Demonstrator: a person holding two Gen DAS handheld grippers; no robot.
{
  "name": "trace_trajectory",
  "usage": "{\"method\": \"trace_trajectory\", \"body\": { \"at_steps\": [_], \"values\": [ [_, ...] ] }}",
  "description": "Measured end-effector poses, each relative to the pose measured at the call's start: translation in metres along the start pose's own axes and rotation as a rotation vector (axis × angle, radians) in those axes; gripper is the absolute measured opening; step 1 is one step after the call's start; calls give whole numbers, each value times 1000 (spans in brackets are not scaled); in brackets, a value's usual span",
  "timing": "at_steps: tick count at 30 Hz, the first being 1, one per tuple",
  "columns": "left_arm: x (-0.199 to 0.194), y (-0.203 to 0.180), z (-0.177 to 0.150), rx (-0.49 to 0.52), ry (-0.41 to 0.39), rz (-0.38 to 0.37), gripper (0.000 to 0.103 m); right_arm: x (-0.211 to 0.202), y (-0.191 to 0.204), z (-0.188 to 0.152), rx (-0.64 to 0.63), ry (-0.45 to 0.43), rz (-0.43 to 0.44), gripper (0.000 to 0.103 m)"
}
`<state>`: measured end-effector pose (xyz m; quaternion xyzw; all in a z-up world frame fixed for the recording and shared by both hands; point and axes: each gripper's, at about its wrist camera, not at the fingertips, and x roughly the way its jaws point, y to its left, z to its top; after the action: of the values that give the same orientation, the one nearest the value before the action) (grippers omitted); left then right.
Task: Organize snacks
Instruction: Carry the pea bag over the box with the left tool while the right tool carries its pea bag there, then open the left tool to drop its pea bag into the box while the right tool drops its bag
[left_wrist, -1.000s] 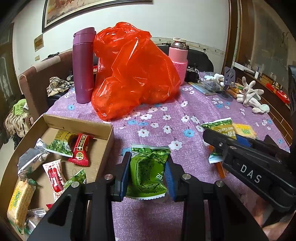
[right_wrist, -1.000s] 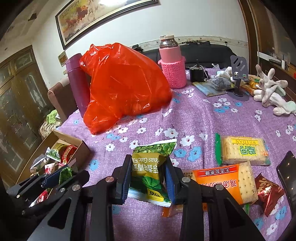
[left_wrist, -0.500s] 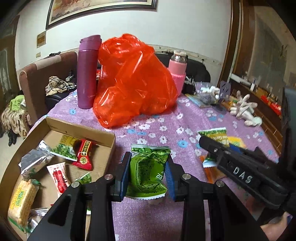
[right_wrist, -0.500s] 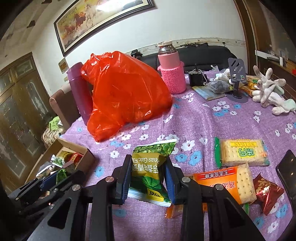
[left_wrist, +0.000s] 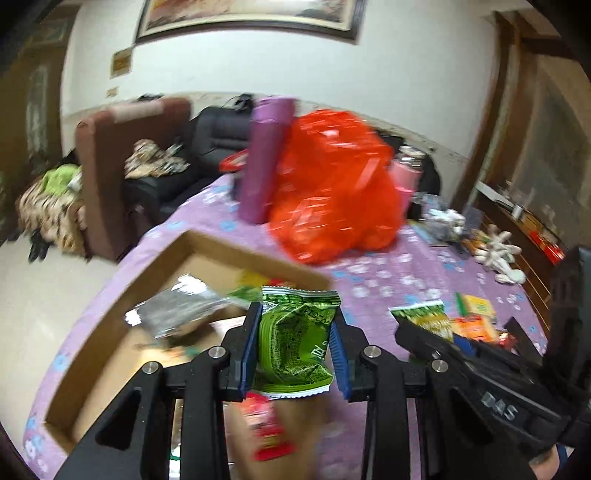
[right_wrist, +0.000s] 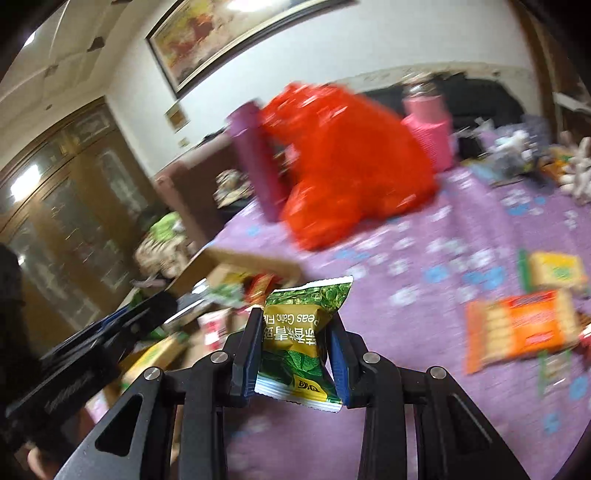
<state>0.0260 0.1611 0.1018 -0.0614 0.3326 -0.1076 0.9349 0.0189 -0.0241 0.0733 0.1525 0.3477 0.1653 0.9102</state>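
Left tool (left_wrist: 294, 354) pinching a crinkled green snack packet (left_wrist: 293, 347) between its blue pads, packet upright, serrated top edge above the fingertips, lower seam hanging below them. Held over the cardboard box (left_wrist: 122, 321), above the box's near right part, clear of the snacks inside. Glossy green wrapper with darker mottled print, creased at the middle where the pads press. Inside the box, a silver foil packet (left_wrist: 173, 314) toward the far side, a red packet (left_wrist: 267, 428) just below the held one, other contents blurred. Right tool (right_wrist: 294, 354) clamped on a green-and-gold pea packet (right_wrist: 299, 343), upright too, white crimped bottom edge hanging below the pads, printed lettering upside down. Held above the purple flowered tabletop (right_wrist: 424, 369), just right of the cardboard box, not over it. Farther right of the box on the tabletop, an orange cracker pack (right_wrist: 524, 325) and a yellow cracker pack (right_wrist: 554, 269), well apart from either tool. Beyond the box, a red plastic bag (left_wrist: 332, 188) touching a purple flask (left_wrist: 264, 162), a pink bottle (right_wrist: 428, 129) behind the bag. Background motion-blurred in both views.
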Motion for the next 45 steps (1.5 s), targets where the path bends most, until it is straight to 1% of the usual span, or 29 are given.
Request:
{"method": "trace_trajectory", "body": {
  "at_steps": [3, 6, 9, 12, 13, 14, 16, 19, 21, 24, 28, 32, 35, 37, 40, 42, 44, 45],
  "values": [
    [7, 31, -7, -19, 31, 71, 33, 18, 24, -6, -27, 44, 33, 36],
    [19, 53, -12, -38, 85, 97, 33, 34, 43, -11, -50, 79, 60, 36],
    [29, 71, -15, -76, 116, 99, 33, 50, 55, -13, -61, 106, 70, 36],
    [39, 73, -13, -72, 124, 95, 33, 66, 62, -11, -77, 125, 52, 37],
    [42, 75, -12, -84, 141, 61, 33, 72, 62, -10, -74, 135, 55, 37],
    [42, 76, -11, -86, 144, 43, 33, 78, 61, -10, -69, 146, 55, 37],
    [45, 73, -10, -61, 146, 36, 32, 88, 59, -10, -61, 160, 51, 37],
    [53, 74, -5, -67, 153, 2, 33, 96, 56, -7, -49, 154, 39, 36],
    [61, 75, -1, -67, 173, -9, 33, 98, 54, -3, -40, 148, 29, 36],
    [68, 73, 3, -50, 199, 10, 33, 107, 48, 6, -20, 139, 6, 36],
    [64, 67, 2, -7, 194, 44, 33, 114, 43, 16, 7, 141, 12, 37],
    [58, 73, 1, -16, 186, 23, 33, 121, 44, 15, 23, 164, 45, 39],
    [53, 77, -1, -19, 175, 14, 37, 122, 46, 13, 25, 180, 58, 40],
    [50, 80, -1, -30, 169, 13, 48, 122, 47, 14, 20, 191, 60, 40],
    [41, 81, 0, -38, 138, 6, 59, 113, 45, 18, 22, 180, 69, 48],
    [34, 79, 1, -31, 112, 12, 62, 102, 44, 21, 18, 154, 78, 57],
    [28, 74, 2, -17, 92, 23, 65, 89, 42, 23, 10, 125, 92, 59],
    [24, 70, 4, -5, 77, 32, 66, 82, 41, 24, 6, 109, 97, 62]
  ]
}}
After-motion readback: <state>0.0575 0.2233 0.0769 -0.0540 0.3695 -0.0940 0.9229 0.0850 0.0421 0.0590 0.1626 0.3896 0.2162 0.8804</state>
